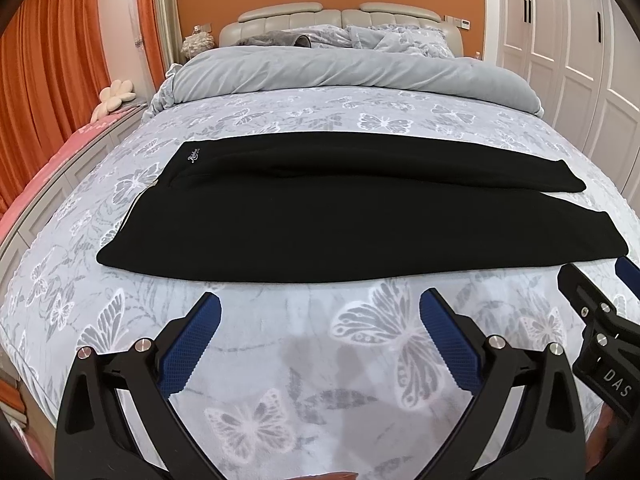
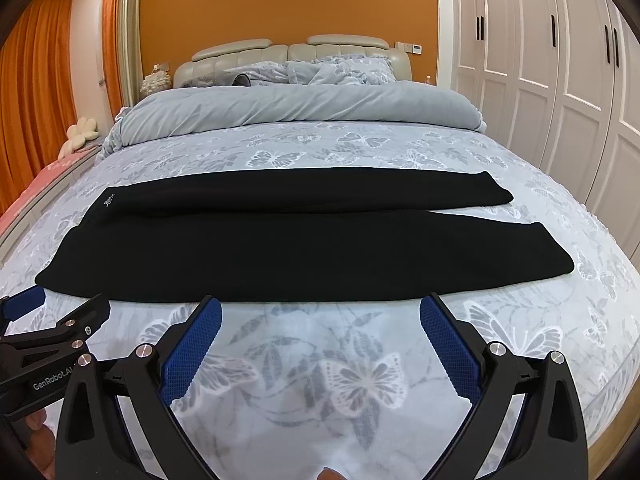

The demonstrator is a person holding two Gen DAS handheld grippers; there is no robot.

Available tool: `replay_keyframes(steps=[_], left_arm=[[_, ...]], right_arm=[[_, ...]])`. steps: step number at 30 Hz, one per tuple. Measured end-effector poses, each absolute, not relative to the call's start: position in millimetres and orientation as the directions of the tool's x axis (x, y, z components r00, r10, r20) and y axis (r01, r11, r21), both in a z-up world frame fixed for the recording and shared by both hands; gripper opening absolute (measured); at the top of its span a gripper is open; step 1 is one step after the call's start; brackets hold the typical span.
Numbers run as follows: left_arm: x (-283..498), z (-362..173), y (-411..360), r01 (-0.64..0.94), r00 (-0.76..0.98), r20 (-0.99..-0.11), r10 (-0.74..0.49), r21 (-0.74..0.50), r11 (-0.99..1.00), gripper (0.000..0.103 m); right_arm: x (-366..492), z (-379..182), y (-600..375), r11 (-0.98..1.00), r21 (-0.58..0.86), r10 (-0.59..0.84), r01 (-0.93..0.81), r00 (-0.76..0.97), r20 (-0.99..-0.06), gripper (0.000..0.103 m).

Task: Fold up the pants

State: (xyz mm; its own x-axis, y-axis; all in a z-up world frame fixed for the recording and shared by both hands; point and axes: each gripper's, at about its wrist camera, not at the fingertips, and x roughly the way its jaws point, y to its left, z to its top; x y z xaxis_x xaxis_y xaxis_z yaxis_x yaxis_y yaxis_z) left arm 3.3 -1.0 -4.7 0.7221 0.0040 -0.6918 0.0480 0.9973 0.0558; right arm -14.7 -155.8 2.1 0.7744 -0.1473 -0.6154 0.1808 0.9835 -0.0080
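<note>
Black pants (image 1: 340, 216) (image 2: 304, 240) lie flat across the bed, waistband with a small white logo at the left, both legs running to the right. My left gripper (image 1: 320, 310) hovers open just short of the near edge of the pants, blue pads empty. My right gripper (image 2: 320, 314) is open too, close to that same near edge, holding nothing. The right gripper shows at the right edge of the left wrist view, and the left gripper at the left edge of the right wrist view.
The bed has a grey butterfly-print cover (image 1: 304, 360) (image 2: 320, 368). A rolled grey duvet (image 1: 340, 72) and pillows lie toward the headboard. White wardrobe doors (image 2: 560, 80) stand on the right, orange curtains (image 1: 52, 60) and a low bench on the left.
</note>
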Motion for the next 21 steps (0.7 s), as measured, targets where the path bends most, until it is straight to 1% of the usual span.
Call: replay_keyframes(steps=[21], left_arm=[[2.0, -2.8, 0.8, 0.045, 0.721, -0.693, 0.004, 0.053, 0.998, 0.098]], right_arm=[[-14.5, 1.7, -158.6, 0.983, -0.004, -0.145, 0.182, 0.772, -0.618, 0.098]])
